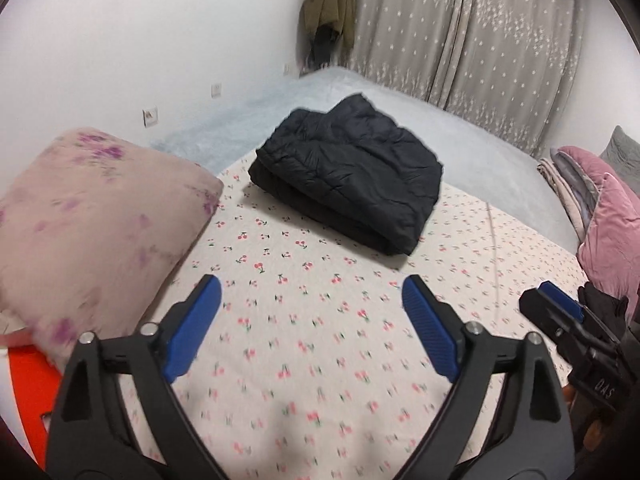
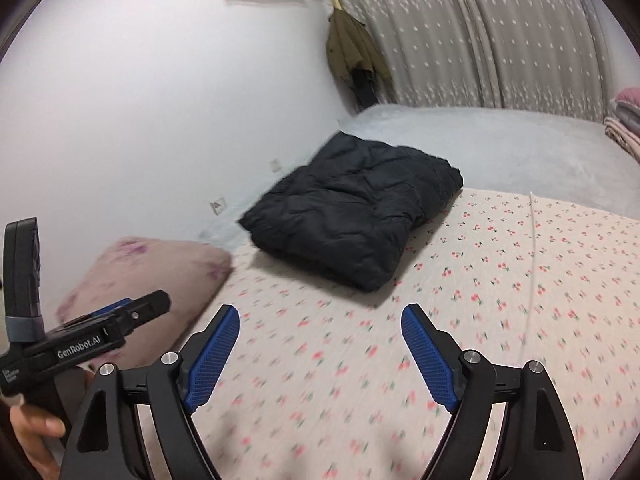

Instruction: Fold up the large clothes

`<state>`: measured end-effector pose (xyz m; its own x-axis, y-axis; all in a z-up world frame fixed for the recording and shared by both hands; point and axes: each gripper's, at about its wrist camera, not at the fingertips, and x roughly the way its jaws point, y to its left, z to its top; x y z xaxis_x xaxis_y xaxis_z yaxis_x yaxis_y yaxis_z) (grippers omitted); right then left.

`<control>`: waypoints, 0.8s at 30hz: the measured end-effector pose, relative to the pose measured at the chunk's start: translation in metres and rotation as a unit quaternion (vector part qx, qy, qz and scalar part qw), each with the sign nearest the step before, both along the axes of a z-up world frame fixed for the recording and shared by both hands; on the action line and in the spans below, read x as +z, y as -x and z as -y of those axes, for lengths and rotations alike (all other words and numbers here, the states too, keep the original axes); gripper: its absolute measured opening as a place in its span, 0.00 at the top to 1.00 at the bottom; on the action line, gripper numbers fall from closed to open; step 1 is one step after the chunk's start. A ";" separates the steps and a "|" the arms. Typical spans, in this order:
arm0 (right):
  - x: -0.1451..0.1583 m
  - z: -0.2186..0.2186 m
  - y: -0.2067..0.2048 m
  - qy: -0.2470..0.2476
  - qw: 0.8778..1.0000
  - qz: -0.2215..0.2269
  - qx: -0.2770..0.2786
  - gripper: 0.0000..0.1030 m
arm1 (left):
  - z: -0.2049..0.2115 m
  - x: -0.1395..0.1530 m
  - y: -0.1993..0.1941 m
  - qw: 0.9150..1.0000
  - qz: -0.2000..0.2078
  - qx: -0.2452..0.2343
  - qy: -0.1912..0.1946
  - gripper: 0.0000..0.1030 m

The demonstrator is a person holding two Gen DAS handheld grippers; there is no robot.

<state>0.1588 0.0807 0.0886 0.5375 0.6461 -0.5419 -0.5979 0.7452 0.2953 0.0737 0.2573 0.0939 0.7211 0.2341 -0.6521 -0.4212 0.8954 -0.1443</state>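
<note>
the left gripper [image 1: 312, 300] hangs with its jaws wide and nothing between them, above the cherry-print sheet [image 1: 320, 320] near the bed's close edge. the right gripper [image 2: 320, 332], just beside it, is also spread wide and empty. farther up the bed, toward the wall-side edge, the dark padded jacket [image 1: 348, 176] lies as a compact folded bundle, beside a pink pillow [image 1: 88, 216]. the folding looks finished; the next move seems only to check the bundle or fetch another garment.

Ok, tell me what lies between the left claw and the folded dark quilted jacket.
Only bare cherry-print sheet, in the left wrist view, between left claw and jacket.
</note>
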 end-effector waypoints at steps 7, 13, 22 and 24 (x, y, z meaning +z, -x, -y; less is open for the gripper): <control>0.017 0.026 0.082 -0.004 0.999 0.040 0.031 0.16 | 0.039 0.004 0.045 0.998 0.012 -0.008 -0.053 0.01; -0.005 0.044 0.113 0.006 0.998 0.049 0.026 0.00 | 0.056 -0.008 0.058 0.995 0.021 0.015 -0.093 0.01; -0.016 0.057 0.104 0.008 0.999 0.035 -0.012 0.00 | 0.079 -0.014 0.072 0.995 0.019 0.012 -0.101 0.01; -0.015 0.056 0.106 0.016 0.999 0.045 -0.012 0.00 | 0.078 -0.014 0.073 0.995 0.020 0.015 -0.100 0.01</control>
<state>0.0524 0.0252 0.0731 0.5991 0.6160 -0.5115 -0.6034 0.7673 0.2173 0.0008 0.1797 0.0799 0.7369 0.3776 -0.5607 -0.4454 0.8952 0.0175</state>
